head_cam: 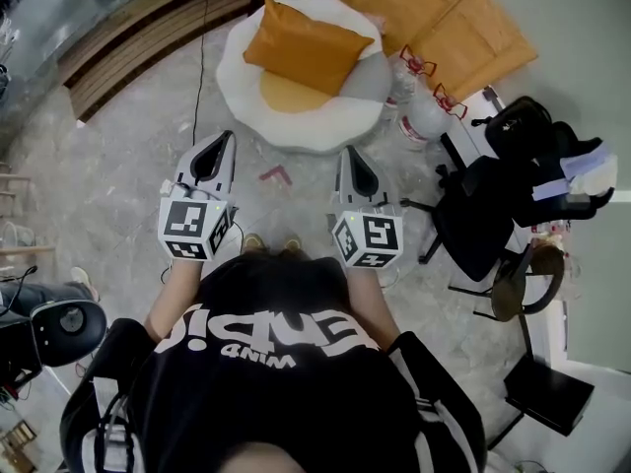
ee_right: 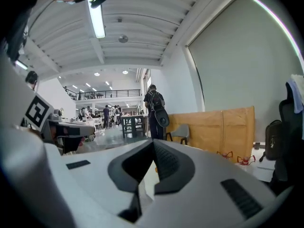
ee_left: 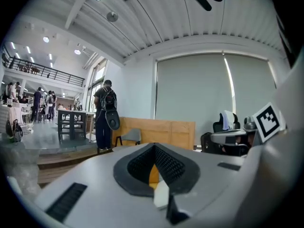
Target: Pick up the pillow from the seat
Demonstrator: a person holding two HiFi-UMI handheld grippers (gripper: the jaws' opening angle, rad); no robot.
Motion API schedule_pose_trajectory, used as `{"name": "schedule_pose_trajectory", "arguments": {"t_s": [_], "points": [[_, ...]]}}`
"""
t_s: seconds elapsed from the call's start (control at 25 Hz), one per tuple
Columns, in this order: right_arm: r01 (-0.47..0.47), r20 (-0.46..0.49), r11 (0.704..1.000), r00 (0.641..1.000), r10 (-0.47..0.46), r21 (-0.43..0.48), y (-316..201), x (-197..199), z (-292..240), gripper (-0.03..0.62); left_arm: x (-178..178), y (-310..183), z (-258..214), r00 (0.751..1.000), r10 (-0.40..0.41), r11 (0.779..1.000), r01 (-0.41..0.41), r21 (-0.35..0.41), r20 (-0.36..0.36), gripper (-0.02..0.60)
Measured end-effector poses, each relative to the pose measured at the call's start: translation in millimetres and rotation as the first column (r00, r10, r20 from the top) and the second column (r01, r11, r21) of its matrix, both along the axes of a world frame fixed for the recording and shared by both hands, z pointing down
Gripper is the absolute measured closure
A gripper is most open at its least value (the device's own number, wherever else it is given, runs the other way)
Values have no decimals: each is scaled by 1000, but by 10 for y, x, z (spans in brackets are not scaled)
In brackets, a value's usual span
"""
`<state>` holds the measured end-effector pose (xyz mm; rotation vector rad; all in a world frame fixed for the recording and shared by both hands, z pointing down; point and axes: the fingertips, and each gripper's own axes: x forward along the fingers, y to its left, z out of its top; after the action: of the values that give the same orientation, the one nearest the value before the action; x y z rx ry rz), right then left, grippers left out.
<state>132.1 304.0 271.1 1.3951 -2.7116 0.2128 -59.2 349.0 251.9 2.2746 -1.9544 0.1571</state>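
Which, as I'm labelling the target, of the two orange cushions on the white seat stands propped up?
The square orange pillow, tilted up at the far side of the white seat; the other orange cushion lies flat beneath it.

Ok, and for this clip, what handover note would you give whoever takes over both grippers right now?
Left gripper: jaws shut, nothing between them, held roughly level in front of the person.
Right gripper: the same, shut and empty.
Job's things: the square orange fabric pillow lies on the round white padded seat, ahead of both grippers across a stretch of floor. Neither gripper touches it.
Done: nothing yet; the pillow is not picked up.
Left: step closer, open the jaws, grip the pillow, probably at an edge or corner, and lift it off the seat.
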Motion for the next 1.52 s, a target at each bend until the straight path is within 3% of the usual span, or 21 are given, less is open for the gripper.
{"name": "schedule_pose_trajectory", "arguments": {"t_s": [0.76,1.52], "points": [[-62,28,998,998,62,0,288,-101,30,572,-281,187,41,996,84,996,-84,20,14,572],[-87,30,996,996,87,24,53,-164,78,572,-396,-62,108,995,103,994,-104,28,16,572]]}}
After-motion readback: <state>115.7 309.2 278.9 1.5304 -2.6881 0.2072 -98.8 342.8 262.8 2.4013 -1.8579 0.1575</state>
